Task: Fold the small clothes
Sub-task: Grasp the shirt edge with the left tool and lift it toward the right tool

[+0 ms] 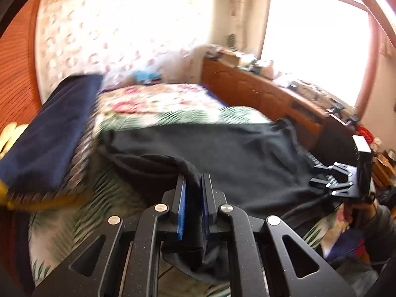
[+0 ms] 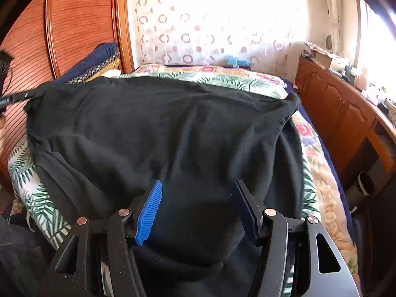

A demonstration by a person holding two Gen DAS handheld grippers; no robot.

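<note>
A black garment (image 1: pixel 222 153) lies spread over the bed. In the left wrist view my left gripper (image 1: pixel 193 182) is shut on a raised fold of its near edge, and the cloth hangs down between the blue pads (image 1: pixel 181 208). In the right wrist view the same garment (image 2: pixel 160 128) fills the middle, and my right gripper (image 2: pixel 198 185) stands open just over its near part, the pads not pressing on it. The left gripper (image 2: pixel 27 95) shows at the far left, at the garment's corner. The right gripper (image 1: pixel 319 175) shows at the right edge of the left wrist view, held by a person's hand.
The bed (image 2: pixel 222 79) has a leaf and flower patterned cover. A stack of folded dark blue cloth (image 1: pixel 49 133) sits at its left by a wooden wardrobe (image 2: pixel 74 24). A wooden dresser (image 2: pixel 334 104) with clutter runs along the right. A curtained window (image 2: pixel 210 24) is behind.
</note>
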